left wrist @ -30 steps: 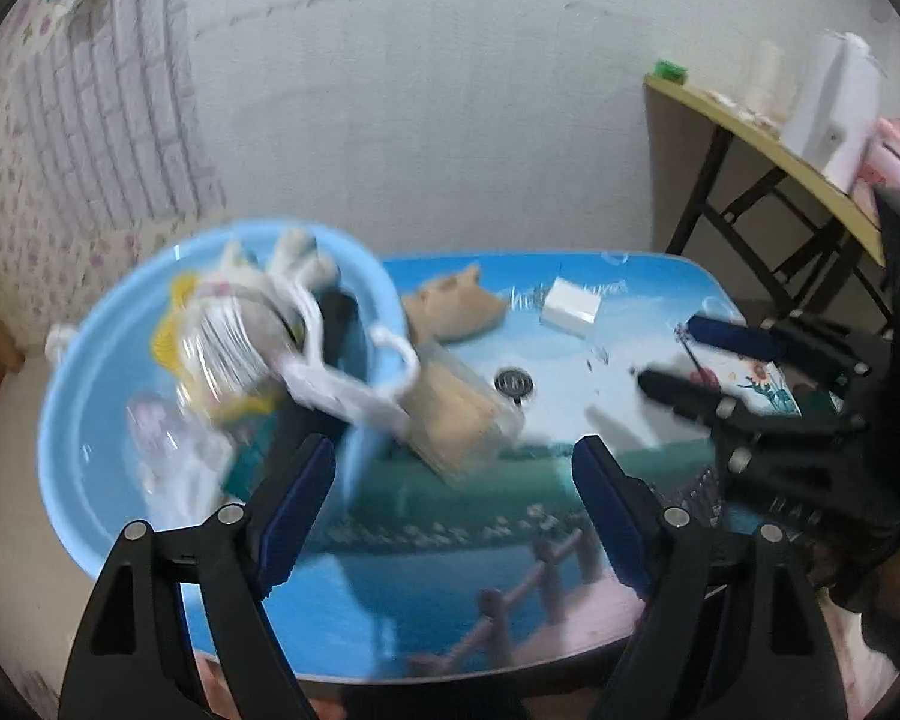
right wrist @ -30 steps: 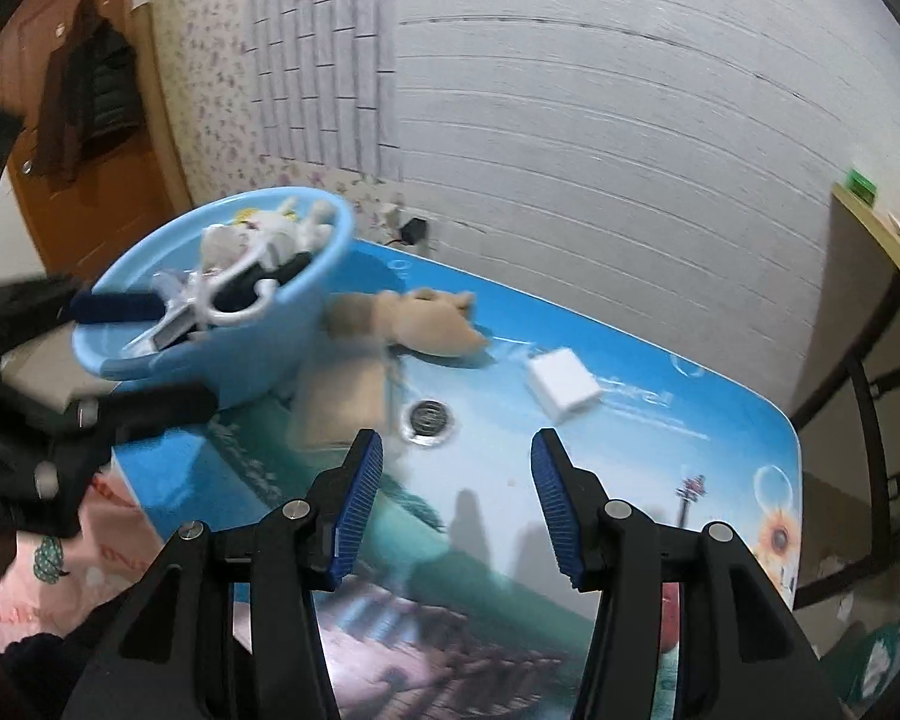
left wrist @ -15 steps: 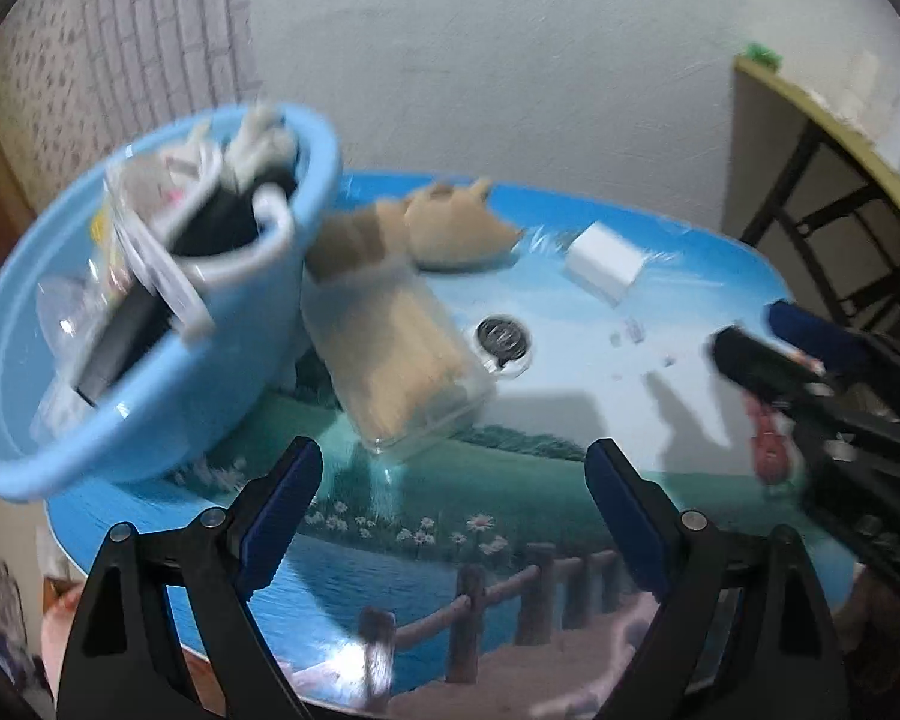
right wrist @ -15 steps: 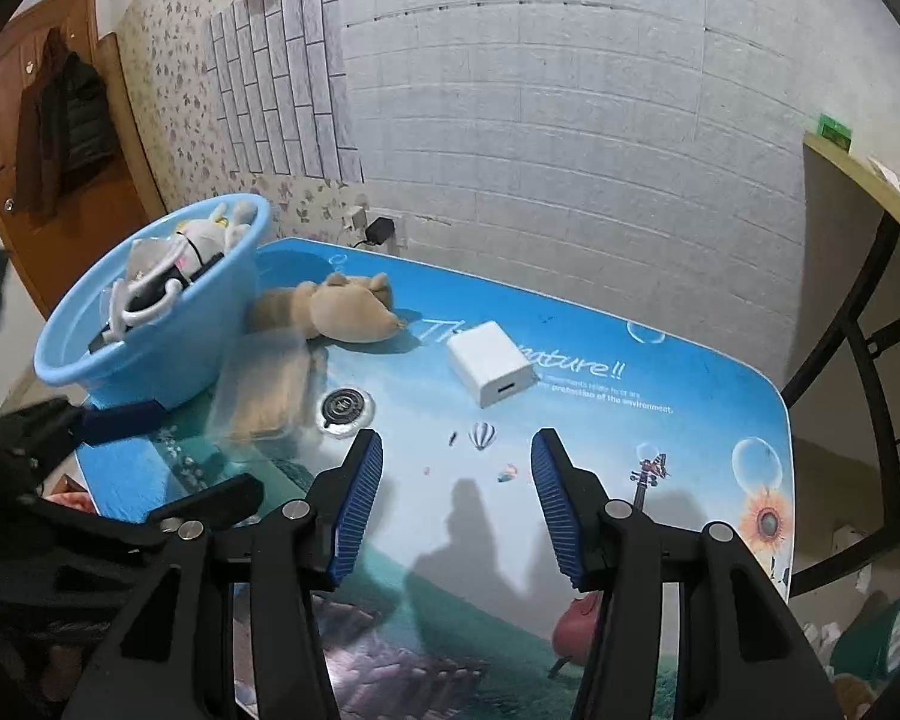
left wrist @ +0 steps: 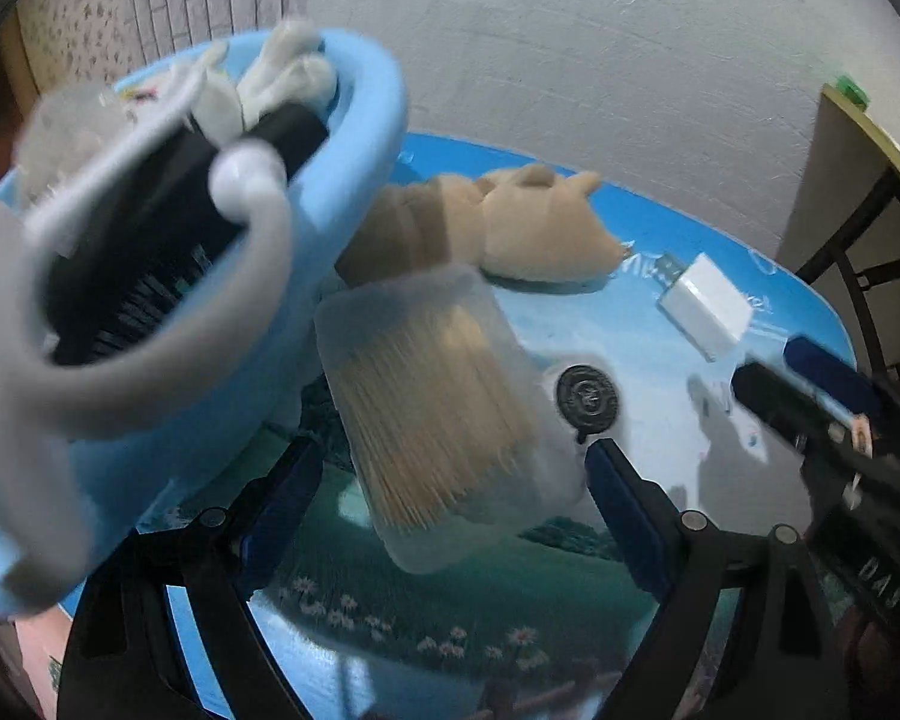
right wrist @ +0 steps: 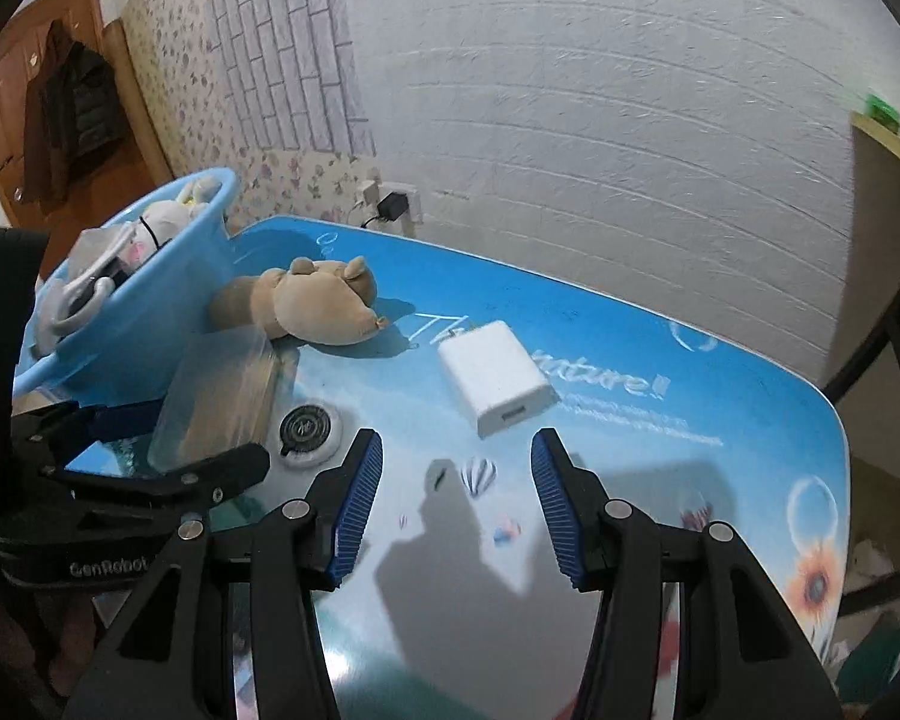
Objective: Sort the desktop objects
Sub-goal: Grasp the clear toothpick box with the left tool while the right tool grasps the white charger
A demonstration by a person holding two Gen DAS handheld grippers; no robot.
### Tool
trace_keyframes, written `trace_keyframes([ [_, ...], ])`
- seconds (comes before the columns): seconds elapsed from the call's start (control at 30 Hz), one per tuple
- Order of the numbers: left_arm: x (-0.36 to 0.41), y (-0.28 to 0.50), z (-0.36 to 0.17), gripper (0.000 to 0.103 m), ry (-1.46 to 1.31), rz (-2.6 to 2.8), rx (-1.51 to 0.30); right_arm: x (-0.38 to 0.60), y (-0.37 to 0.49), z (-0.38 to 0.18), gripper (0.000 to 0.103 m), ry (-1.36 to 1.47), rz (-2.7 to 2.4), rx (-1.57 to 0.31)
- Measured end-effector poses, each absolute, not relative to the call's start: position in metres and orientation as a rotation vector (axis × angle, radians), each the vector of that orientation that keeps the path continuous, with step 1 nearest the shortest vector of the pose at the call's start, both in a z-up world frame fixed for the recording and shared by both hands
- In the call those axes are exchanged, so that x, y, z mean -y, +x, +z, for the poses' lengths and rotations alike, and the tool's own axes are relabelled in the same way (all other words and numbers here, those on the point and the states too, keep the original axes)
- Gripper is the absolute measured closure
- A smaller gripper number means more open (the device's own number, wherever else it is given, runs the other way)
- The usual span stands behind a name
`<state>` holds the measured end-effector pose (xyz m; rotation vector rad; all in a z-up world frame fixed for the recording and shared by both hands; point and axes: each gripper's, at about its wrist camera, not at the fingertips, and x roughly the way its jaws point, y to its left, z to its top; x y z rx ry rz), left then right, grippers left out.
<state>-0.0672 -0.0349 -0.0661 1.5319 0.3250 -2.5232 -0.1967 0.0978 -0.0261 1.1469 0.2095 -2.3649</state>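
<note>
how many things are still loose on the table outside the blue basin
4: plush toy beside the basin, clear toothpick box in front, round black disc, white charger mid-table. Others may be hidden.

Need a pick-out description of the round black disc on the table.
On the blue picture-printed table, find the blue basin. Beside it lies a clear box of toothpicks; the round disc touches its right side. It alone is circular: black face, white rim.

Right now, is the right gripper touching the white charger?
Apart. The right wrist view shows the right gripper open over bare tabletop, with a clear strip of table between its fingertips and the white charger lying beyond them.
</note>
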Motion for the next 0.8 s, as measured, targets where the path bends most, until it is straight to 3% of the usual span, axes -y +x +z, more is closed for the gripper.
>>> trace_keyframes([
  [0.3,0.032,-0.065,-0.066,0.015,1.497,-2.535,-0.273,-0.09,-0.226,-0.038,0.049,1.204,-2.331,-0.273],
  [0.43,0.034,-0.063,-0.063,0.035,1.486,-2.538,-0.259,-0.092,-0.229,-0.047,0.05,1.253,-2.304,-0.262],
  [0.5,0.035,-0.061,-0.063,0.035,1.489,-2.537,-0.271,-0.093,-0.226,-0.049,0.06,1.265,-2.298,-0.269],
  [0.57,0.038,-0.062,-0.062,0.035,1.485,-2.537,-0.268,-0.094,-0.224,-0.047,0.084,1.262,-2.301,-0.27],
  [0.63,0.039,-0.061,-0.062,0.036,1.483,-2.535,-0.273,-0.096,-0.222,-0.045,0.095,1.265,-2.297,-0.26],
  [0.8,0.037,-0.053,-0.06,0.036,1.495,-2.54,-0.278,-0.103,-0.214,-0.038,0.101,1.248,-2.294,-0.237],
])
